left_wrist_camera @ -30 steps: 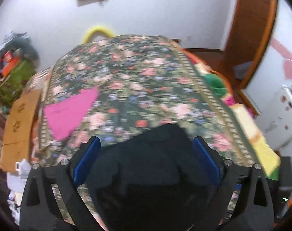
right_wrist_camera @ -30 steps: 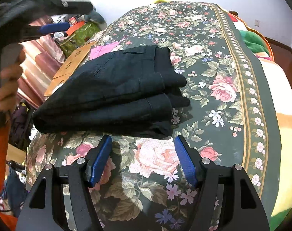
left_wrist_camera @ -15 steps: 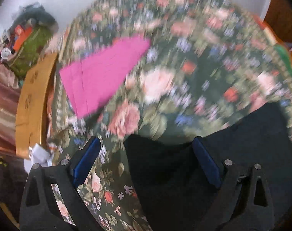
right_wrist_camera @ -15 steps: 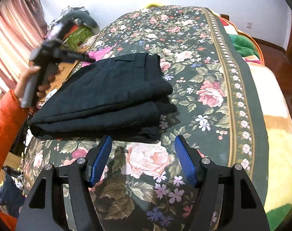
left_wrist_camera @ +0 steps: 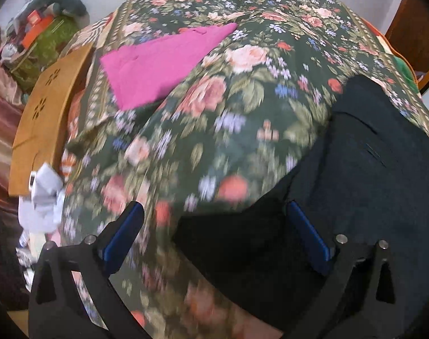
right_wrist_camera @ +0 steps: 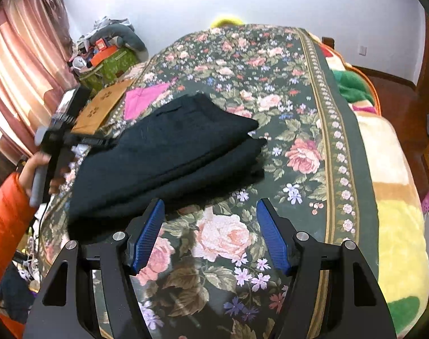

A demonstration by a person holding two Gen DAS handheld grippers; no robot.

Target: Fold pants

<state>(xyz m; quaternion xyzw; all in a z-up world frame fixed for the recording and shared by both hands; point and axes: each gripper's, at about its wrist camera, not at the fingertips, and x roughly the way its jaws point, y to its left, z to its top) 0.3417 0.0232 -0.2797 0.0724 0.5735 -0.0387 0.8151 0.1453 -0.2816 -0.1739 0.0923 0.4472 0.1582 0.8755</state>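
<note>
Black pants [right_wrist_camera: 169, 152] lie folded in a thick stack on the floral bedspread [right_wrist_camera: 305, 104]. My right gripper [right_wrist_camera: 210, 203] hovers open just in front of the stack's near edge, with only bedspread between its blue pads. My left gripper [left_wrist_camera: 214, 207] points steeply down over the stack's left end. Its jaws are opening wide, and the dark corner of the pants [left_wrist_camera: 355, 183] lies below, between them and untouched. In the right wrist view a hand in an orange sleeve [right_wrist_camera: 8, 220] holds that left gripper [right_wrist_camera: 101, 140] at the pants' left side.
A pink cloth [left_wrist_camera: 163, 65] lies flat on the bedspread beyond the pants. A brown board [left_wrist_camera: 42, 113] leans off the bed's left edge, with white crumpled items [left_wrist_camera: 42, 197] below it. Bags and clutter [right_wrist_camera: 110, 56] sit by the curtain. A striped blanket [right_wrist_camera: 395, 197] hangs on the right.
My left gripper has dropped and tilted down, moving from above the pants to their left end. The right gripper has risen slightly and stays open.
</note>
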